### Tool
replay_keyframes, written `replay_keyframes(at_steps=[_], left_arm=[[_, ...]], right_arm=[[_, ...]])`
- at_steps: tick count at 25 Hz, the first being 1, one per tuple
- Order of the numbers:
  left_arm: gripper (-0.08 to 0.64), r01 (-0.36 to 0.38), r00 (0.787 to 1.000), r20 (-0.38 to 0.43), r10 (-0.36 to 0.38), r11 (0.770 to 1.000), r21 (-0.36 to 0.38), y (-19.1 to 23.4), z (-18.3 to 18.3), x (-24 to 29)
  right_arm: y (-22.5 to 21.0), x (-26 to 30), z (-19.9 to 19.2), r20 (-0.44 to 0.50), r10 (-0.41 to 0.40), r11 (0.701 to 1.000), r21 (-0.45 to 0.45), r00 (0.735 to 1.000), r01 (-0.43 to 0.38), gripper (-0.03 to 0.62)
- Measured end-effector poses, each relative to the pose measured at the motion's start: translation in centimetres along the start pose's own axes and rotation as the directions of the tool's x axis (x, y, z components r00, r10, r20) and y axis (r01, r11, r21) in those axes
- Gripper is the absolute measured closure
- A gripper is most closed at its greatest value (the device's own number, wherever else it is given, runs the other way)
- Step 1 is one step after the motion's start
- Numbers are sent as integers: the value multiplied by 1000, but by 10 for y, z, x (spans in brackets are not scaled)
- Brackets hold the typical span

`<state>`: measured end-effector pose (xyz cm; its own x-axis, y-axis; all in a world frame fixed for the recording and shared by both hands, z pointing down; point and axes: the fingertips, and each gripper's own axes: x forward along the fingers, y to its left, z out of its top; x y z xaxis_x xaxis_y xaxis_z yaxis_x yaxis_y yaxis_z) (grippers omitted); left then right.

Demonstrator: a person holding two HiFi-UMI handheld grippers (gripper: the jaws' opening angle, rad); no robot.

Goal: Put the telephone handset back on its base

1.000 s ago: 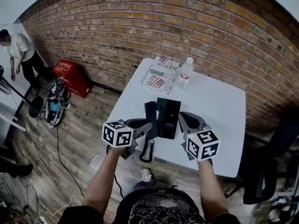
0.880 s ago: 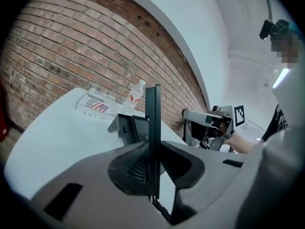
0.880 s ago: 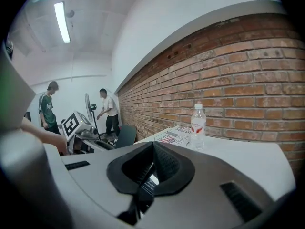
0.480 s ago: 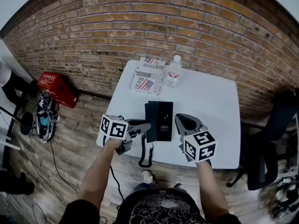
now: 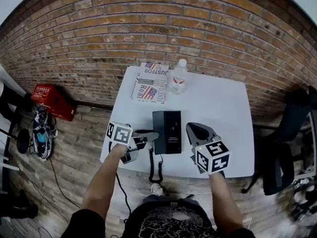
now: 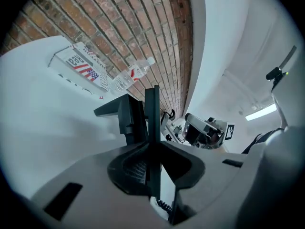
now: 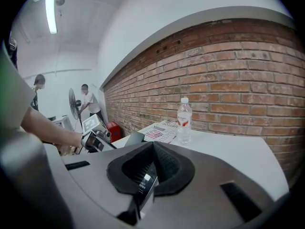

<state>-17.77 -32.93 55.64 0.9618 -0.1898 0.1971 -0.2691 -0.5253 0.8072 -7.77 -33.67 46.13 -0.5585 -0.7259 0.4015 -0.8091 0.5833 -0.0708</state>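
In the head view, finds the handset (image 5: 157, 133) laid flat along the left side of the base (image 5: 172, 132), inside its outline, where a second ago stood skewed and higher, off that left edge; reads as seated in the cradle, or very nearly. Shows the left gripper (image 5: 151, 135) reaching in from the left of the base and the right gripper (image 5: 193, 129) just right of the base, apart from it, with the coiled cord (image 5: 154, 166) trailing from the near side of the base over the edge of the table (image 5: 223, 108). In the left gripper view, shows the jaws clenched on a thin dark bar, taken for the handset edge-on, with the raised body of the base just behind it and the cord below. In the right gripper view, shows the jaws drawn together at the tips; notes low in the cleft a dark slanted strip with a pale label, not identifiable; grips nothing of the telephone, by the look of it. Leaves, as a judgement, only letting go on the left and backing away from the base without dragging the handset out of its seat.
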Motion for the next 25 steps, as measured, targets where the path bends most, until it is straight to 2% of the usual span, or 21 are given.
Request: replay_keyframes(at_steps=[5, 12, 25], left_arm=[[485, 35, 999, -18, -36, 999, -36, 5, 0, 2], [485, 34, 999, -35, -37, 996, -85, 14, -3, 5], [477, 28, 999, -41, -33, 994, -110, 24, -5, 7]], right_arm=[[1, 6, -1, -8, 0, 1000, -2, 1000, 0, 591], [2, 9, -4, -14, -8, 1000, 0, 1000, 8, 591], [0, 11, -11, -26, -14, 1000, 10, 1000, 14, 591]])
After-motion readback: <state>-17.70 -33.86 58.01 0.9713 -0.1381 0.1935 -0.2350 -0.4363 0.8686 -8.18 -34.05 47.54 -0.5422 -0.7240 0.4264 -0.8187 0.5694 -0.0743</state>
